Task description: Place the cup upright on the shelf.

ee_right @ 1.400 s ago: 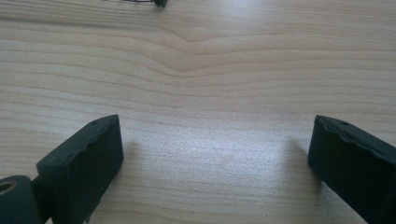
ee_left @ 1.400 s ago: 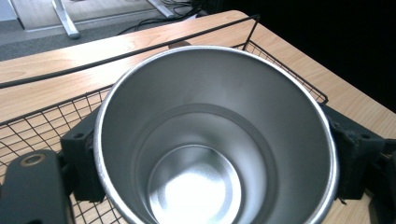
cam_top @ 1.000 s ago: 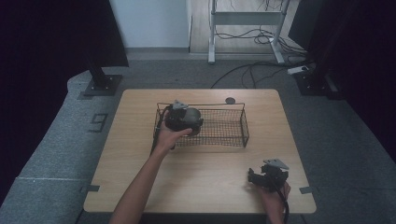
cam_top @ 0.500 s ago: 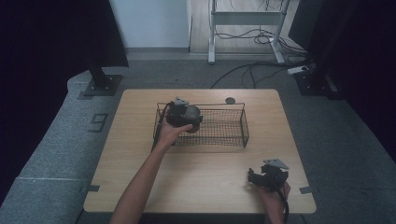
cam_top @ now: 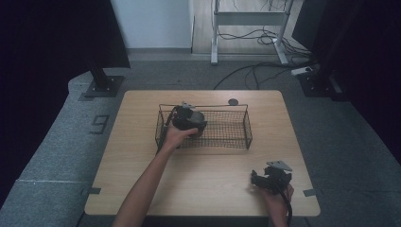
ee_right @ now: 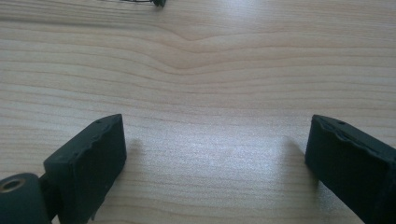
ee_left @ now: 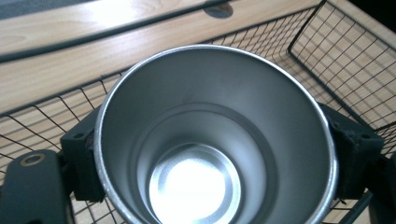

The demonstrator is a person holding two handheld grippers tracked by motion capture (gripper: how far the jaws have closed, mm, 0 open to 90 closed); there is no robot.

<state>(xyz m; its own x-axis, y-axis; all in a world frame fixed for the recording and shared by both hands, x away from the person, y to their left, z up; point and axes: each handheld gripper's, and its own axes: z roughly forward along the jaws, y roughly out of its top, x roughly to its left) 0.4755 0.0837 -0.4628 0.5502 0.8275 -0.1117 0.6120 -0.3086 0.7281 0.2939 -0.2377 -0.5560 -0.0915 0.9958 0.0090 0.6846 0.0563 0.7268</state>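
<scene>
A steel cup (ee_left: pixel 212 140) sits mouth-up between the two black jaws of my left gripper (ee_left: pixel 215 154), which is shut on it. The cup's shiny inside is empty. In the high view my left gripper (cam_top: pixel 187 118) holds the cup over the left end of a black wire basket (cam_top: pixel 236 137) on the wooden table (cam_top: pixel 142 156). Whether the cup touches the basket floor I cannot tell. My right gripper (cam_top: pixel 265 179) rests near the table's front right corner, and its jaws (ee_right: pixel 217 154) stand wide apart over bare wood.
A small dark round disc (cam_top: pixel 232 101) lies on the table just behind the basket. The basket's right part holds nothing. Dark stands and cables occupy the floor beyond the table's far edge.
My left gripper with the cup has shifted slightly farther back and left inside the basket. The right gripper has stayed where it was.
</scene>
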